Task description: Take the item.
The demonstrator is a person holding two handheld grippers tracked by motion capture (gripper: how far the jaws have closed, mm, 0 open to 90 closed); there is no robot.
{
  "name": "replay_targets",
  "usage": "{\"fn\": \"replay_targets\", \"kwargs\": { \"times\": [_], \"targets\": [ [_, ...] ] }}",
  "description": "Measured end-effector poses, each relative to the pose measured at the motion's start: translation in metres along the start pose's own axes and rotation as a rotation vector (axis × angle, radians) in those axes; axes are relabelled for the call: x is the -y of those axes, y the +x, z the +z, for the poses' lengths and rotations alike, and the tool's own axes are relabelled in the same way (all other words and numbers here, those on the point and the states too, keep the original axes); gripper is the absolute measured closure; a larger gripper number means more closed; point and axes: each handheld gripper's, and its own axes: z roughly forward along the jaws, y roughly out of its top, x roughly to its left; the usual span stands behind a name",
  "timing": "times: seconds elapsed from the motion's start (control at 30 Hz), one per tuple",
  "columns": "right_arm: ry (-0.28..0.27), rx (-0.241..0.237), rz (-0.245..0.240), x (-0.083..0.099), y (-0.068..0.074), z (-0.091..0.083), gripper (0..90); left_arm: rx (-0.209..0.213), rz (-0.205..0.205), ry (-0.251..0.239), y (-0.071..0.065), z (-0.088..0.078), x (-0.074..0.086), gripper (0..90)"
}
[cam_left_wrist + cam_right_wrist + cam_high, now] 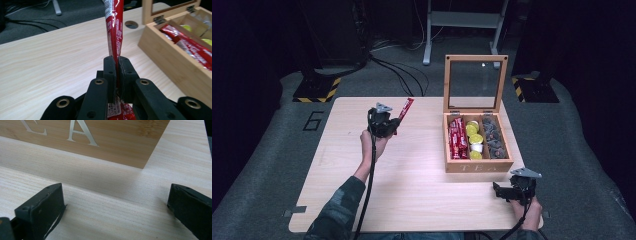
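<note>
**Red Sachet Held in Left Tongs, Tea Box Open**

One red stick sachet (114,27) is clamped between the jaws of the left tongs (117,65) and is carried above the table (412,170), pointing up and away from the hand, well left of the wooden tea box (477,165). The box's glass lid (475,82) is stood upright. Three compartments are seen: red sachets (457,139) at left, yellow capsules (474,136) in the middle, dark items (494,140) at right. The right tongs (115,207) are held released, jaws wide apart, low over the table just before the box's lettered front.
</note>
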Motion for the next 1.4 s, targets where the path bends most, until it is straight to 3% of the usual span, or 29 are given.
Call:
{"fn": "replay_targets", "kwargs": {
  "times": [0.3, 0.37, 0.5, 0.53, 0.77, 0.93, 1.1, 1.4],
  "targets": [
    [0.0, 0.0, 0.0, 0.0, 0.0, 0.0, 0.0, -0.07, -0.032, 0.005, 0.03, -0.005, 0.008, 85.3],
    [0.0, 0.0, 0.0, 0.0, 0.0, 0.0, 0.0, -0.092, -0.055, 0.013, 0.042, -0.006, 0.013, 85.3],
    [0.0, 0.0, 0.0, 0.0, 0.0, 0.0, 0.0, -0.116, -0.079, 0.015, 0.052, -0.005, 0.018, 85.3],
    [0.0, 0.0, 0.0, 0.0, 0.0, 0.0, 0.0, -0.122, -0.102, 0.024, 0.059, -0.004, 0.021, 85.3],
    [0.0, 0.0, 0.0, 0.0, 0.0, 0.0, 0.0, -0.177, -0.138, 0.061, 0.079, 0.002, 0.035, 85.3],
    [0.0, 0.0, 0.0, 0.0, 0.0, 0.0, 0.0, -0.216, -0.154, 0.101, 0.09, 0.008, 0.046, 85.3],
    [0.0, 0.0, 0.0, 0.0, 0.0, 0.0, 0.0, -0.226, -0.185, 0.125, 0.098, 0.013, 0.054, 85.3],
    [0.0, 0.0, 0.0, 0.0, 0.0, 0.0, 0.0, -0.249, -0.205, 0.177, 0.108, 0.025, 0.065, 85.3]
  ]
}}
